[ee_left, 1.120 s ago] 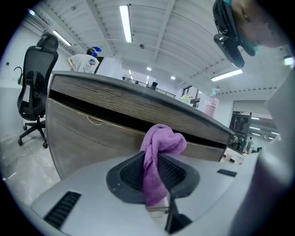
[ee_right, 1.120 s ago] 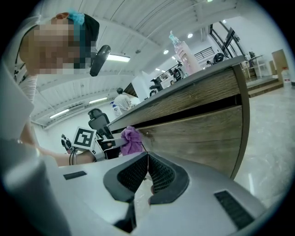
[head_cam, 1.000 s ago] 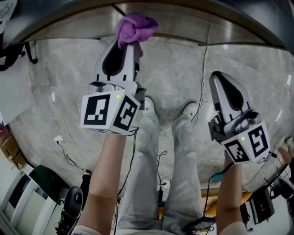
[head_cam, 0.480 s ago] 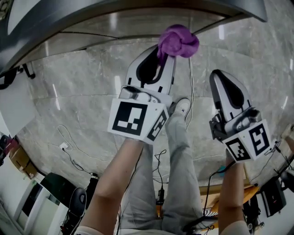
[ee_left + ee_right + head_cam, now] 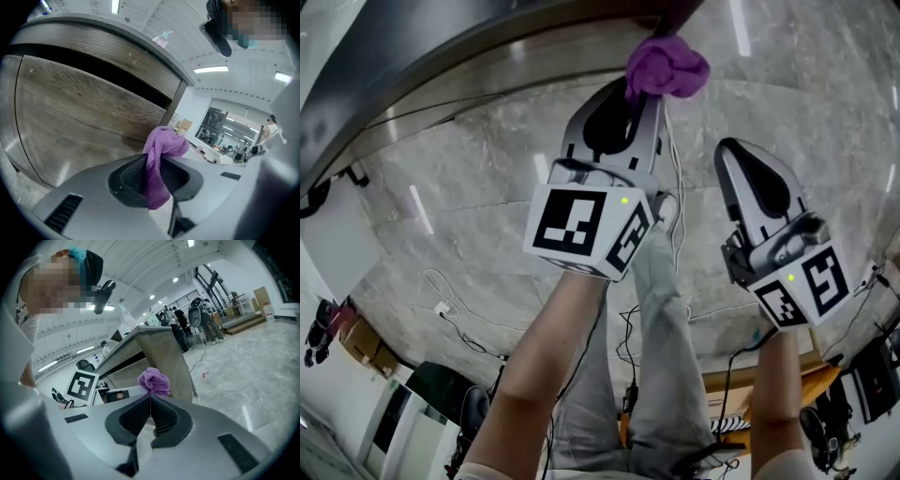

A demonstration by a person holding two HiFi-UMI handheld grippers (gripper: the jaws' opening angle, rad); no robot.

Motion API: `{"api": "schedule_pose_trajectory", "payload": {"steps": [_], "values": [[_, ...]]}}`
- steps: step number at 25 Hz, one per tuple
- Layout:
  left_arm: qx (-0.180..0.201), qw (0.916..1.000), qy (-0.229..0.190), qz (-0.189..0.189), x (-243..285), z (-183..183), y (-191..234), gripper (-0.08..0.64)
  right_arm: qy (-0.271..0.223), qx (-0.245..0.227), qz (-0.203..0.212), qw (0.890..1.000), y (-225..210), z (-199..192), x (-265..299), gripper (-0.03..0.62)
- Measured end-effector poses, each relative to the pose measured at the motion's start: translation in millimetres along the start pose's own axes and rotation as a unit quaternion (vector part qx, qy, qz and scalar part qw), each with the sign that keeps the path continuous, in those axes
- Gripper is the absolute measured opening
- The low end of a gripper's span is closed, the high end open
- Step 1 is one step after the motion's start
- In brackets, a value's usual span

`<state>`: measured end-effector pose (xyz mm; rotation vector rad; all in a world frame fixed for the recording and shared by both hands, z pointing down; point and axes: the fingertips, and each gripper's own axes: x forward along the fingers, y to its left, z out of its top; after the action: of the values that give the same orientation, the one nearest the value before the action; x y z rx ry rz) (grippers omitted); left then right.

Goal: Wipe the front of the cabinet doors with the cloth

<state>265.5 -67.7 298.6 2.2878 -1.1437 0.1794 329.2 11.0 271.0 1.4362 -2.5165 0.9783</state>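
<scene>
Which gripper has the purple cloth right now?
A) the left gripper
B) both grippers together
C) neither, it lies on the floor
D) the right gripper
A: the left gripper is shut on the purple cloth, while the right gripper is shut with nothing in it.

Left tool (image 5: 635, 92) pinches the bunched purple cloth (image 5: 668, 67)

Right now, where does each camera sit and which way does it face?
Head view: on the head, facing down at the floor; shows left gripper, right gripper, legs.
Left gripper view: on that gripper, facing the cabinet door; its fingers pinch the cloth.
Right gripper view: on that gripper, facing the cabinet's end; its fingers are shut.
Shared: all three show the cloth.
</scene>
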Motion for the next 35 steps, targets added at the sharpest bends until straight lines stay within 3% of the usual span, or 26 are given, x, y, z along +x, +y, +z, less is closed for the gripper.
{"api": "schedule_pose_trajectory", "payload": {"steps": [16,35], "values": [[0.014,0.9998,0.004,0.01,-3.2,4.0,50.0,0.071,0.001,0.001,-0.009,1.0,8.2,-7.1,29.5,0.028],[0.018,0.9977,-0.01,0.065,-91.7,31.5,193.4,0.071,0.022,-0.024,0.011,0.999,108.4,-17.1,123.2,0.028]]}}
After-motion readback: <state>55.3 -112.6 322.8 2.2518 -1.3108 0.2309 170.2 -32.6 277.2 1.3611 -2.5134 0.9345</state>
